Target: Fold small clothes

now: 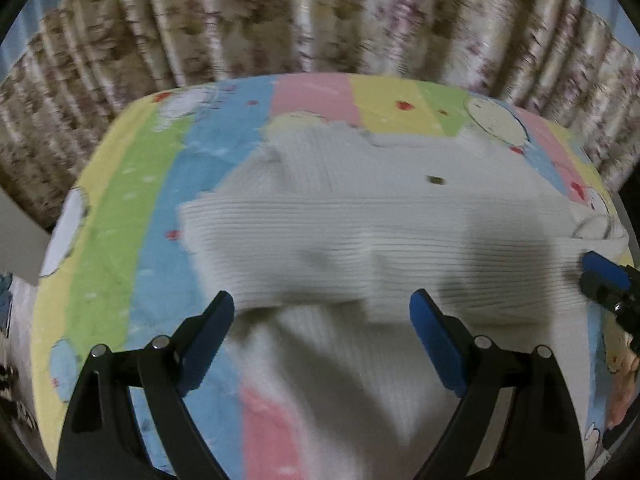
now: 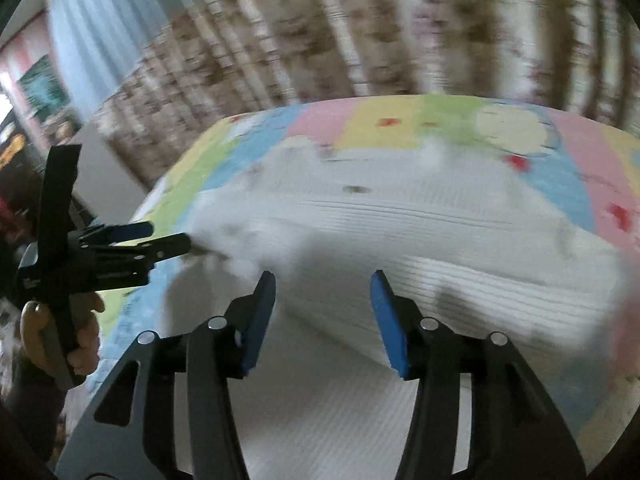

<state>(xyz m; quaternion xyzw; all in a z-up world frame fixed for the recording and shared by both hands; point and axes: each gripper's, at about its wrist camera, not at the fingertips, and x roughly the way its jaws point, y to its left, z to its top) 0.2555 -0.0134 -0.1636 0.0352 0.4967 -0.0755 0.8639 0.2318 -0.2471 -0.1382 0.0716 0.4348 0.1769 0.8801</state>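
Two grippers are seen over a white ribbed garment (image 1: 400,224) that is spread on a desk covered by a pastel striped cloth (image 1: 120,200) with cartoon prints. In the left wrist view, the left gripper (image 1: 322,312) is held with its blue-padded jaws wide apart, nothing between them, just above the near edge of a folded-over band of the garment. A second layer of the same white knit is seen below that band, running toward the camera. A small dark mark (image 1: 436,179) is noted on the upper part of the fabric.

At the right edge of that view, the right gripper (image 1: 600,276) is seen at the garment's right end; from there, open or closed cannot be told. In the right wrist view, the right gripper (image 2: 324,300) is shown with jaws parted and empty, close over the folded band (image 2: 440,248). The left gripper (image 2: 160,236) appears at the left, side-on, tips at the garment's left edge, held by a hand (image 2: 86,336).

Floral curtains (image 1: 320,20) hang behind the desk. Both views are motion-blurred, so fine contact cannot be judged.
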